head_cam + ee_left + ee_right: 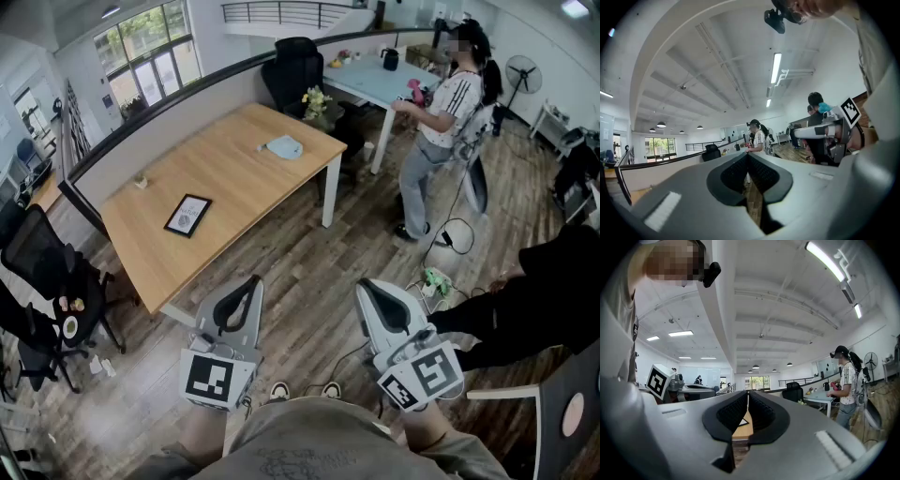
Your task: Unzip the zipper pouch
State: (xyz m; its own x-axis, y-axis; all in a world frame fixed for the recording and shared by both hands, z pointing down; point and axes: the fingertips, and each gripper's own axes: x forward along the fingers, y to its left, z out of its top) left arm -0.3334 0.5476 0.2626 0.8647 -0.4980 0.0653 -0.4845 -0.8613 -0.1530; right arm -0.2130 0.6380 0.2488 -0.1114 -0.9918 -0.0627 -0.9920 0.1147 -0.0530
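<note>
Two closed hand-held grippers (253,281) (363,285); open floor (305,258) to table (230,183) edge.

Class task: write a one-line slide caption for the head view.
Left gripper and right gripper, both shut and empty, held short of the wooden table where the pale blue pouch lies untouched.

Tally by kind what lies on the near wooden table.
Light-blue fabric zipper pouch: 1
Black-framed rectangular card: 1
Small pale object, too small to identify: 1
Total on the light wooden table: 3
</note>
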